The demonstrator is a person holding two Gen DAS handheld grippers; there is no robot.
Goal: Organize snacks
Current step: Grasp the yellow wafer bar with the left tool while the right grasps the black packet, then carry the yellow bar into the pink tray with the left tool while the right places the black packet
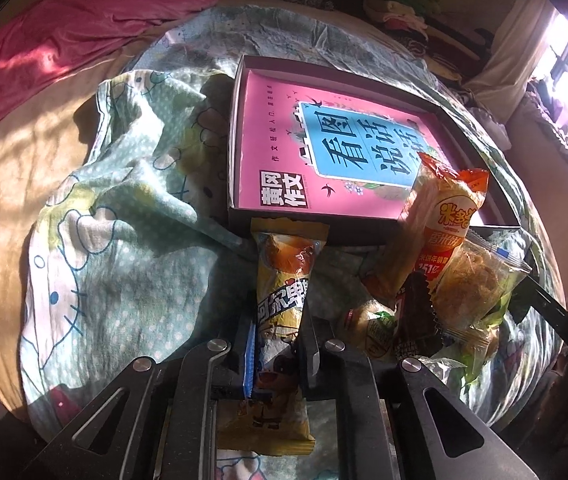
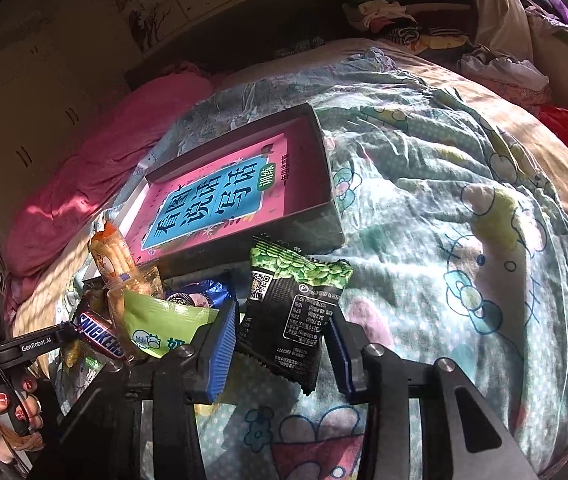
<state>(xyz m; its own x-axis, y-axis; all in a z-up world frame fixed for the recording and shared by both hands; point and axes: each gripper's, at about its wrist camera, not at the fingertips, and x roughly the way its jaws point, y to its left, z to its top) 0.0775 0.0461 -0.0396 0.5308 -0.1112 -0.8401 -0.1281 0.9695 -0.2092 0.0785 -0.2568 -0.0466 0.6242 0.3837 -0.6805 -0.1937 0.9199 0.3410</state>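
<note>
Snacks catalogued left to right, with the hazards I judged at each. Left gripper point(image 1: 276, 344): fingers clamped on the yellow wafer packet point(image 1: 282, 280), held at its narrow waist, far end pointing at the near wall of the dark box point(image 1: 479, 136); I judged the slick film could slide out if I swung it quickly, or catch that wall if carried too low. Box: on the quilt point(image 2: 463, 184), a pink book point(image 1: 323, 140) lying flat inside it, so little depth remained and packets might skid off its glossy cover. Loose pile beside the box: orange rice-cracker packet point(image 1: 443, 224), clear-wrapped cake point(image 1: 479, 280), Snickers bar point(image 2: 98, 334), green milk packet point(image 2: 164, 330), all leaning on each other and likely to topple if nudged. Right gripper point(image 2: 280, 344): fingers pressed against both edges of the black-and-green packet point(image 2: 287, 312); I feared the thin pouch buckling and slipping free.
</note>
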